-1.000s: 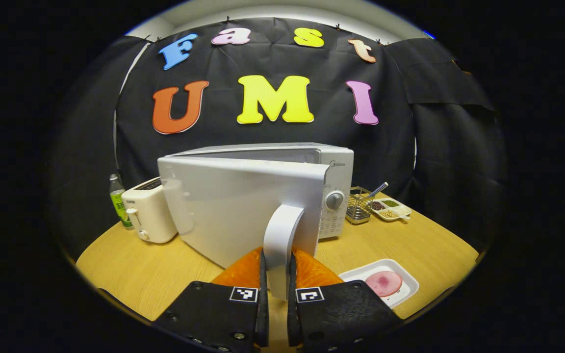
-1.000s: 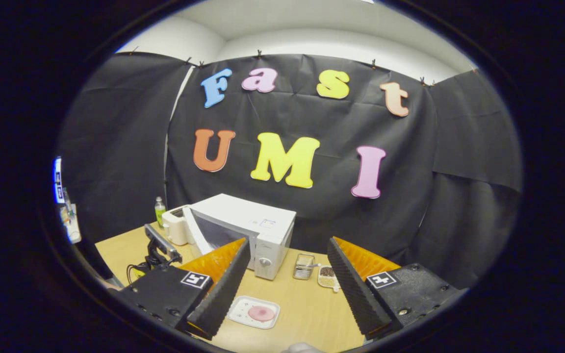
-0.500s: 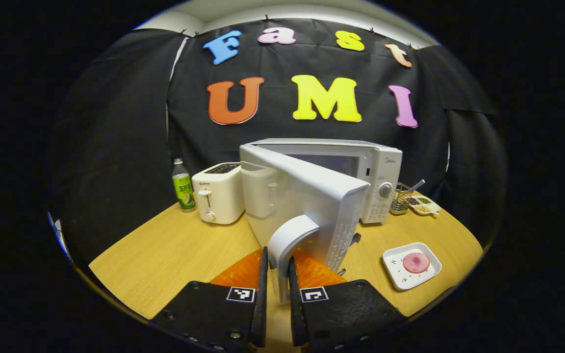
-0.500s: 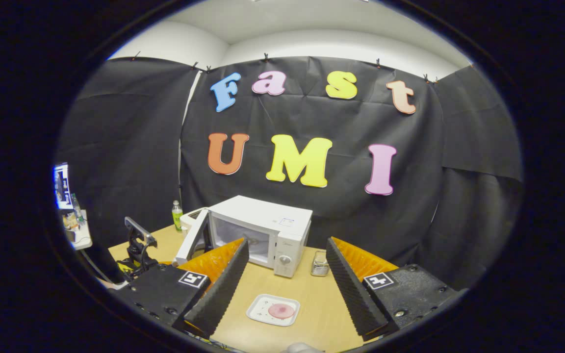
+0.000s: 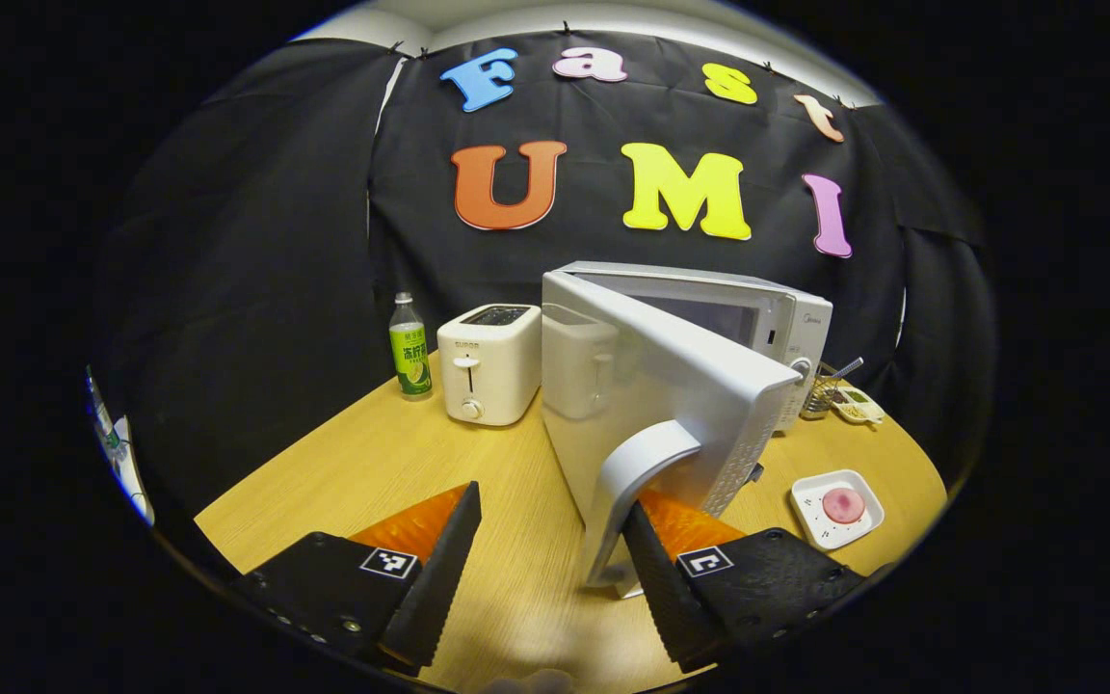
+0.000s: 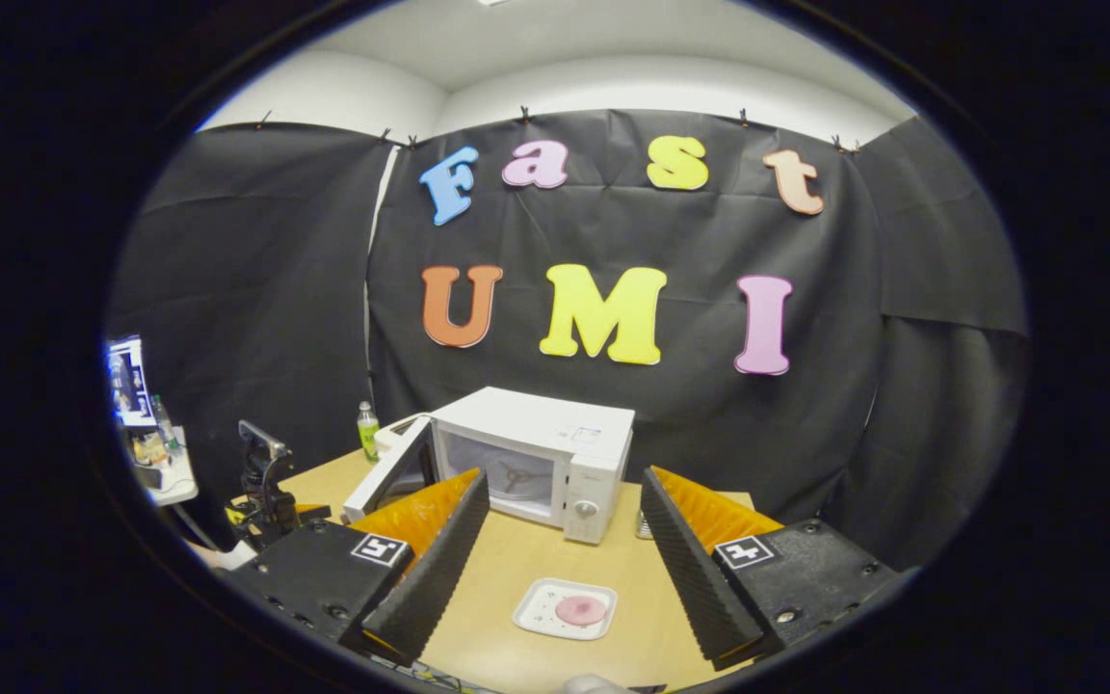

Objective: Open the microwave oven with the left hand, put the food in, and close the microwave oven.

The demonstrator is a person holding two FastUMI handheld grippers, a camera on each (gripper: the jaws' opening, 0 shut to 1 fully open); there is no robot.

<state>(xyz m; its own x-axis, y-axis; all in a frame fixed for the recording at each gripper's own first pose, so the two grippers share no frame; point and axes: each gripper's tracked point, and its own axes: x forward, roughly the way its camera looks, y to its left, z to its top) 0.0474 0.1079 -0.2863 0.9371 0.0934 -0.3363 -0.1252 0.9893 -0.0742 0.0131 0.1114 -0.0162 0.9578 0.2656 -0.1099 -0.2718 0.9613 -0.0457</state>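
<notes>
Left gripper view, left to right. A green-labelled bottle [image 5: 409,345] is standing upright near the back edge of the wooden table [image 5: 362,463]. Just beside it, to the right, a white toaster [image 5: 488,363] is sitting with its lever and knob facing the camera. Next, the microwave oven [image 5: 767,313] is standing with its door [image 5: 647,386] swung wide open toward the camera, the toaster mirrored in the door's outer face. The curved white door handle [image 5: 634,482] is hanging down at the door's free edge. The left gripper [image 5: 547,540] is holding its jaws spread apart; the handle is lying just beside its right-hand finger [image 5: 656,569], and contact cannot be judged, while the left-hand finger is standing well apart from it. Right of the oven, a wire basket [image 5: 817,397] and a divided tray [image 5: 858,405] of dry foods are sitting near the back. Nearer the front edge, the white plate [image 5: 813,501] is resting on the table, carrying the round pink food [image 5: 843,504].

Right gripper view, left to right. The other gripper [image 6: 266,477], a dark shape at the table's left edge, is standing close to the open door [image 6: 383,472]. The microwave oven [image 6: 555,439] is showing its lit cavity. The right gripper [image 6: 560,549] is hanging above the table with jaws spread wide and nothing between them. The plate [image 6: 541,607] with the food [image 6: 581,609] is lying on the table in front of the oven, between the two fingers as seen.
</notes>
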